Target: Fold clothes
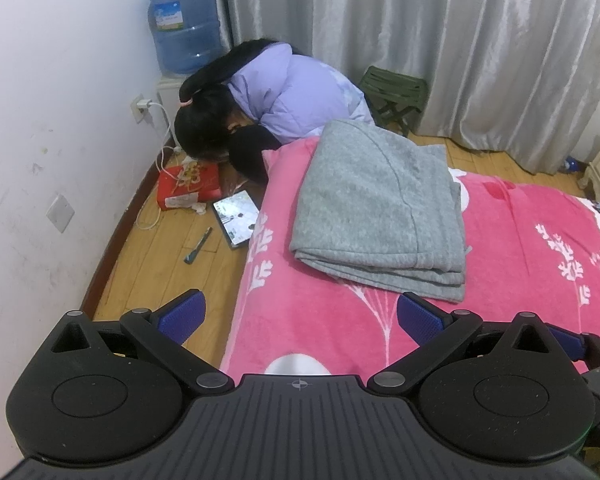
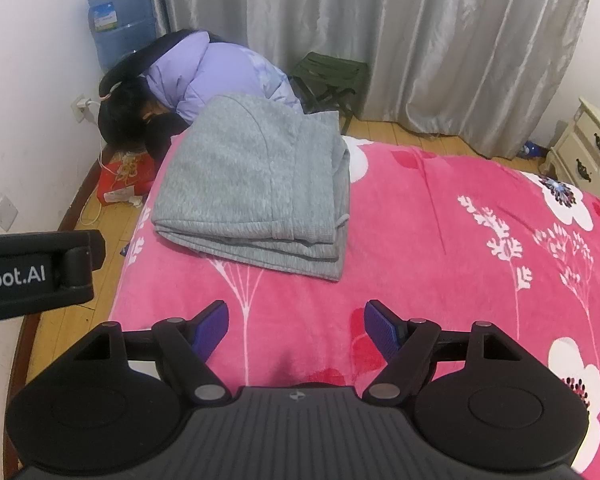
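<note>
left hand-held gripper (image 1: pixel 299 312): jaws wide, nothing between | right hand-held gripper (image 2: pixel 296 330): jaws wide, nothing between | grey garment (image 2: pixel 256 184): folded, lying on pink bed (image 2: pixel 440 280), beyond both grippers

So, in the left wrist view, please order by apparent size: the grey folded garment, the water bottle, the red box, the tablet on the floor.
1. Grey folded garment, clearly largest.
2. Water bottle.
3. Red box and tablet: they look alike, so I do not rank them.
</note>
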Action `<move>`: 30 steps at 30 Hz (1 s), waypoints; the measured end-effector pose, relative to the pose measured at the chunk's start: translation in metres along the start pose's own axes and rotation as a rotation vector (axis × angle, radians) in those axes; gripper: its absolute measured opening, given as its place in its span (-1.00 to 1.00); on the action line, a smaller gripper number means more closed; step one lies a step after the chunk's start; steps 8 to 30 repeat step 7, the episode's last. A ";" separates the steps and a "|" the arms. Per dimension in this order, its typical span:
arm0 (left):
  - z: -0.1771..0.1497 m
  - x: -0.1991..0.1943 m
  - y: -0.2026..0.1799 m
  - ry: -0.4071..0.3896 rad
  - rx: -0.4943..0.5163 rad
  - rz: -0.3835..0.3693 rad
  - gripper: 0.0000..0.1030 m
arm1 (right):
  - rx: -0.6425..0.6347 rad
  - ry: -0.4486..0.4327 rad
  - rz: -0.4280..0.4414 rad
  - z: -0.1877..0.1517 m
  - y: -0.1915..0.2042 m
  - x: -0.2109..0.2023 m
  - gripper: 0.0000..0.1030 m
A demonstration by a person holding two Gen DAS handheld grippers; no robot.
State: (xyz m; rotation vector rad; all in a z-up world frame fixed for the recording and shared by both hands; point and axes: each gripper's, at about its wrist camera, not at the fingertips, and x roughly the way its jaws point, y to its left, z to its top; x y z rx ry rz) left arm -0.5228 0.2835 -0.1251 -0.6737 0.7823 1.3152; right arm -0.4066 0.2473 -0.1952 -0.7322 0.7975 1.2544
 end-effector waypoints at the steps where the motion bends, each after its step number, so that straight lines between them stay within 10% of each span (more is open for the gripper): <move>1: 0.000 0.000 0.000 0.001 -0.001 0.000 1.00 | -0.001 0.000 -0.001 0.000 0.000 0.000 0.53; 30: 0.001 0.001 0.001 0.004 -0.004 0.001 1.00 | -0.002 -0.001 -0.005 0.002 0.001 0.000 0.53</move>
